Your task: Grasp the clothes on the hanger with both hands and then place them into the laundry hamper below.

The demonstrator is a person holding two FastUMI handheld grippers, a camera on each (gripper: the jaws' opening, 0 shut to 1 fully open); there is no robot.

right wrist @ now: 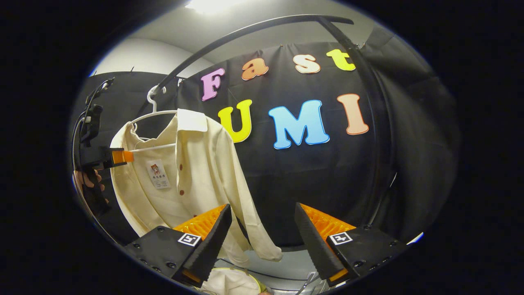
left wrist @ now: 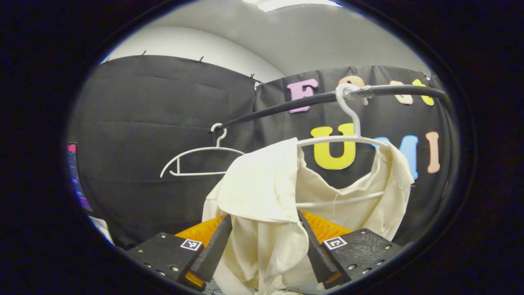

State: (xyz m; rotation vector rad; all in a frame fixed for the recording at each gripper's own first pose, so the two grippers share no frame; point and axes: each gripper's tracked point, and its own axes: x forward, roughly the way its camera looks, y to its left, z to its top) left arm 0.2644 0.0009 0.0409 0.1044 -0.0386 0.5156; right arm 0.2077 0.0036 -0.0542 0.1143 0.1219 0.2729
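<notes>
Clothes, here a cream shirt (left wrist: 262, 213), are seen hanging straight down between the fingers of the left gripper (left wrist: 264, 246), which are spread wide to either side of the cloth; whether the pads touch it cannot be told, and no pinch is made yet. Above the fingers the shirt is draped over a white hanger (left wrist: 339, 141) hooked on a dark rail (left wrist: 286, 107). The right gripper (right wrist: 263, 235) is held wide open with nothing between its fingers, the shirt lying to the left of them, its long axis vertical. The left gripper is judged nearer.
</notes>
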